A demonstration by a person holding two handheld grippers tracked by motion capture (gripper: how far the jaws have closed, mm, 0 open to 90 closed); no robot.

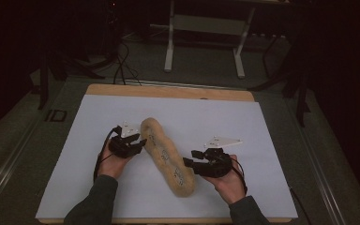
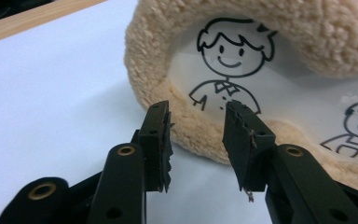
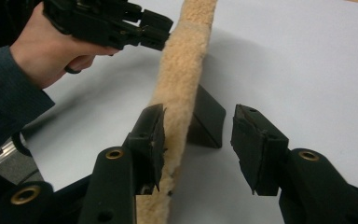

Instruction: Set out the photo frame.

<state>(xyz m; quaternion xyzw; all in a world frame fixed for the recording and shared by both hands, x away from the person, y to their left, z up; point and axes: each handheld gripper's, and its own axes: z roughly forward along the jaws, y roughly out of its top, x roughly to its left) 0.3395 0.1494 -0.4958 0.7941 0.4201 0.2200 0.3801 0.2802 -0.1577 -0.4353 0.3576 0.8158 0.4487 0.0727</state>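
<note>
We had the long fleecy tan cushion (image 1: 168,157) lying slantwise on the white sheet (image 1: 262,140) (cartoon figures printed on its smooth face), left gripper (image 1: 140,142) and right gripper (image 1: 188,161) both gaping beside it, and the floppy pile could have snagged a jaw.

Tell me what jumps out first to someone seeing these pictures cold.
A long tan fleecy piece lies slantwise across the middle of the white sheet, its pale inner panel printed with line-drawn cartoon boys. The left tongs stand open at its far end and the right tongs open at its near end. In the right gripper view the fleecy edge runs along one pad, with the other pad apart.
</note>
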